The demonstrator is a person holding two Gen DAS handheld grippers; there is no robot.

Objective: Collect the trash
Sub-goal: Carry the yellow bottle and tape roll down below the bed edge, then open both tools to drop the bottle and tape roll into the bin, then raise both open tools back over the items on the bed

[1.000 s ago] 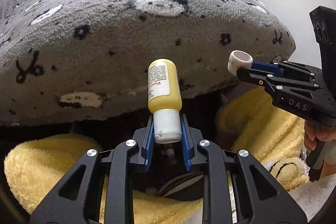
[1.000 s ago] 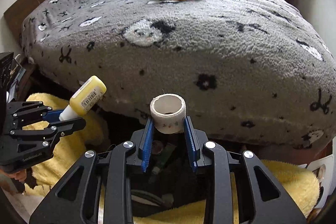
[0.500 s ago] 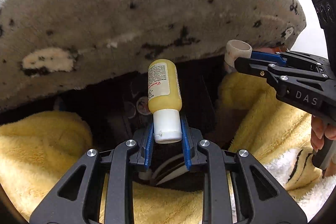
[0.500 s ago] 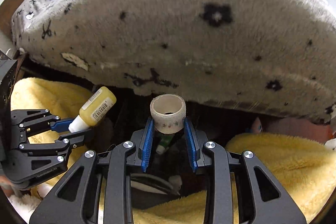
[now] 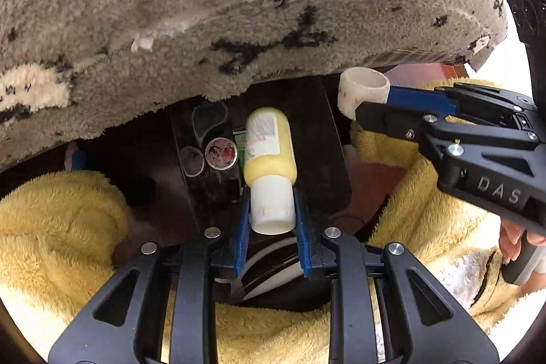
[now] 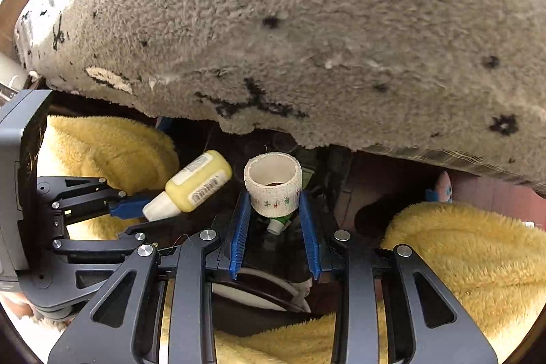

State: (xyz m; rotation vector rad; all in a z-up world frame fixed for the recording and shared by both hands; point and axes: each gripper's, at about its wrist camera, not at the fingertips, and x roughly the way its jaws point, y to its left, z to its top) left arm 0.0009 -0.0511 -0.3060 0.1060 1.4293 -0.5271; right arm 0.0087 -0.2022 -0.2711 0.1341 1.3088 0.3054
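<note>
**Two grippers, one piece of trash in each, above a dark bin**

Left wrist view: the left gripper (image 5: 272,220) clamps one yellow plastic bottle (image 5: 269,149) by its white cap, over the dark bin (image 5: 327,139). Grey fleece blanket (image 5: 239,5) overhangs; yellow fleece (image 5: 58,220) flanks it.

Right wrist view: the right gripper (image 6: 275,219) grips one white tape roll (image 6: 273,188) above the bin.

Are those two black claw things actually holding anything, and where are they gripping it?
Yes. The left gripper pinches a yellow bottle by its white cap; the right gripper clamps a white tape roll across its outer sides.
</note>
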